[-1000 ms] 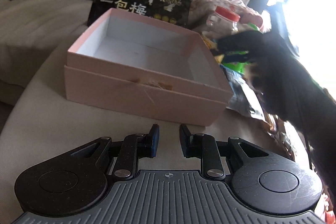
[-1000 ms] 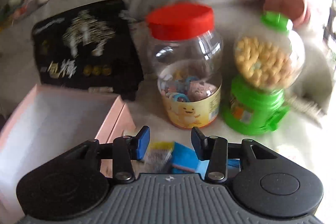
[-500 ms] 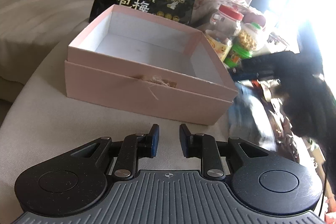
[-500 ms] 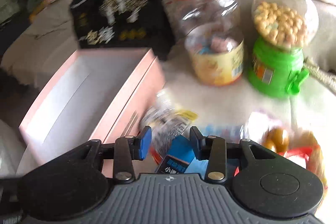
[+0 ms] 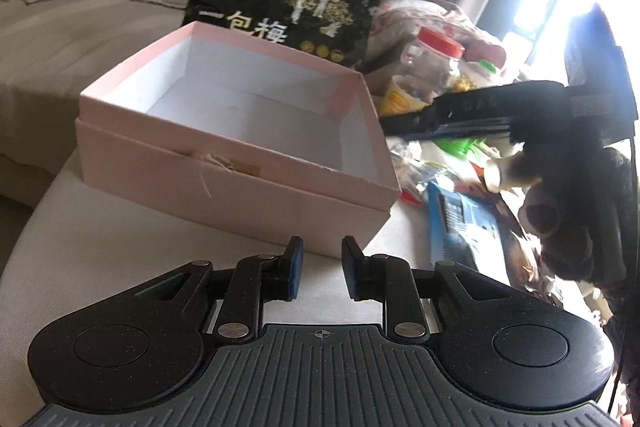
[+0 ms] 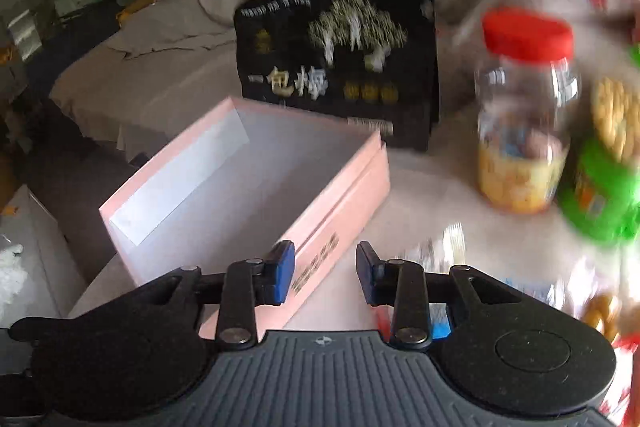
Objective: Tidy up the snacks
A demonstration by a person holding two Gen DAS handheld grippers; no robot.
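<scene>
1. Both fingers of the left gripper (image 5: 319, 269) stand a narrow gap apart with nothing between them, hovering over the pale cloth-covered surface (image 5: 100, 247) just near of the pink square cardboard box (image 5: 224, 163).
2. Right gripper (image 6: 325, 275) likewise holds nothing; its blue-padded fingers (image 6: 283, 269) are parted a little wider, and it hangs over the near right corner of the same box (image 6: 344, 195). From the left wrist view it (image 5: 472, 111) reaches in from the right, above the snack pile.
3. That box is open and holds nothing; its white floor is bare.
4. Snacks wait to the right and far side: a black plum bag with gold print (image 6: 340, 63) standing behind the box, a clear plastic jar with a red lid (image 6: 524, 115), a green candy dispenser full of yellow pieces (image 6: 604, 171), and a flat blue packet (image 5: 460, 227) among loose wrappers.
5. Likely risks: the right wrist view is smeared on its right side, so that gripper seems to be moving fast; a swing could clip the jar or dispenser and tip them.
6. Crinkly packets lie overlapped, so a pinch may catch two at once or slip off a thin edge.
7. The lightweight box could slide if nudged while something is dropped in.
</scene>
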